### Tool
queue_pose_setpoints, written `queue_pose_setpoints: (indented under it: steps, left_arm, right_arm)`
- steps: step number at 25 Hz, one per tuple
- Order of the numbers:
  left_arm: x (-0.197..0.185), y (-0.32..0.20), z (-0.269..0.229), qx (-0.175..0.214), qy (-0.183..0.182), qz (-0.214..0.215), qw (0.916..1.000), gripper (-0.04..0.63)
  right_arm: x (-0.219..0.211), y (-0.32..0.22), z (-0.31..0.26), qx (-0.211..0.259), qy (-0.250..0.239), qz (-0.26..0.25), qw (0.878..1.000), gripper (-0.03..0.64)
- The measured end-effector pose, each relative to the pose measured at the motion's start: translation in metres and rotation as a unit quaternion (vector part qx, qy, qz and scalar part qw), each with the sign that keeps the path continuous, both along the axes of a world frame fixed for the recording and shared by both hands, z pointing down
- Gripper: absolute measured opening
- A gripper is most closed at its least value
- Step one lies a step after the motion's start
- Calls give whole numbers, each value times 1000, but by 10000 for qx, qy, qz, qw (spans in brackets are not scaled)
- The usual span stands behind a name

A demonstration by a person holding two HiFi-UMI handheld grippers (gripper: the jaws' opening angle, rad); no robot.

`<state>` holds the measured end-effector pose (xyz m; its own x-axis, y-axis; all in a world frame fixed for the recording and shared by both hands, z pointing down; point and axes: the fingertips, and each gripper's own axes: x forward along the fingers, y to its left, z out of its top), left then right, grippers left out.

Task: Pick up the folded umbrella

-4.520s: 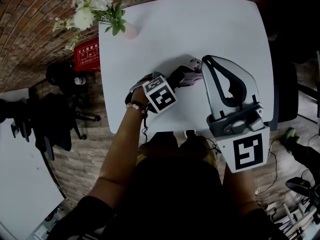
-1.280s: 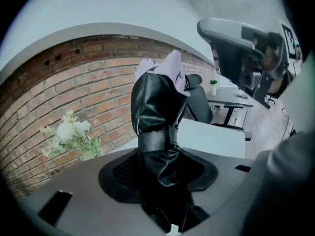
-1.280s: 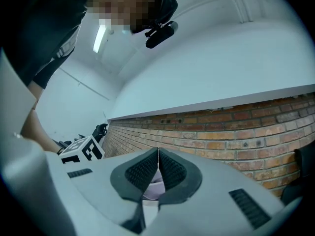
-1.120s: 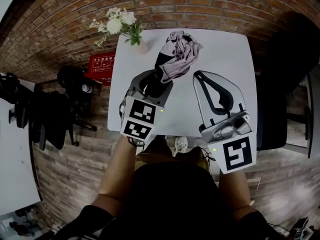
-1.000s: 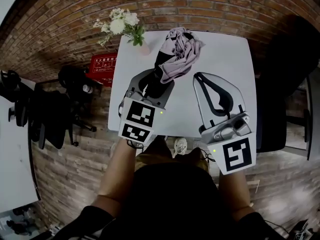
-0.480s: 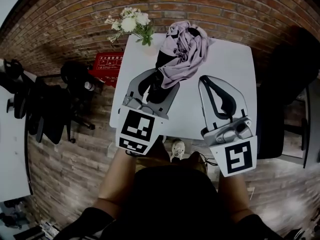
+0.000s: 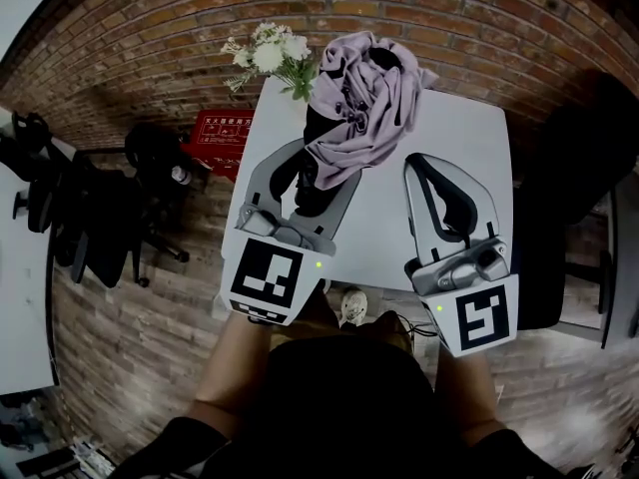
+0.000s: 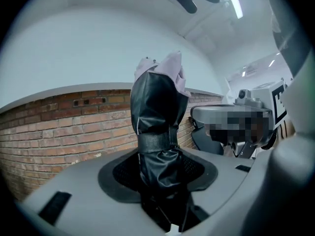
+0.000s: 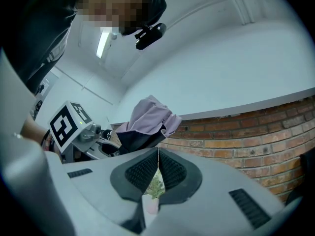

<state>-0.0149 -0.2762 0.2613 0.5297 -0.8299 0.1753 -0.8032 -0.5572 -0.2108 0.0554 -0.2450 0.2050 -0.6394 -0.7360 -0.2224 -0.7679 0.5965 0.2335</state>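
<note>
The folded umbrella (image 7: 364,98) has a black wrapped shaft and loose lilac cloth at its far end. My left gripper (image 7: 321,163) is shut on the black shaft and holds it in the air above the white table (image 7: 439,228). In the left gripper view the umbrella (image 8: 157,117) stands up from between the jaws of the left gripper (image 8: 160,171), a black strap around it. My right gripper (image 7: 417,160) hangs to the right of the umbrella, shut with nothing in it. From the right gripper (image 9: 157,154) the umbrella (image 9: 150,117) shows to the left.
A vase of white flowers (image 7: 270,53) stands at the table's far left corner. A brick wall runs behind. On the floor to the left are a red box (image 7: 220,128) and black chairs (image 7: 90,218); a dark chair (image 7: 569,168) is at the right.
My left gripper has risen with the umbrella, which now looms larger and hangs higher over the table. The right gripper has kept still.
</note>
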Motion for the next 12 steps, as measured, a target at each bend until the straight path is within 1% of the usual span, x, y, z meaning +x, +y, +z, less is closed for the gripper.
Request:
queue_pose_setpoints:
  steps: [3,6,8,12]
  left_arm:
    - [0,0,-9,150,33,-44,9999,215]
    - [2,3,-16,299,220,-137,9992,215]
    - [4,5,-20,341,321,-173,9988,215]
    - [6,7,-24,393,362,-188,9984,215]
  right_arm:
    - [-1,-1,-3,5,-47,-55,10000,31]
    - [0,1,-6,35,-77,-101,9999,31]
    - [1,3,-5,-17,-101,-117,9999,31]
    - [4,5,-5,-32,-164,-132,9998,31]
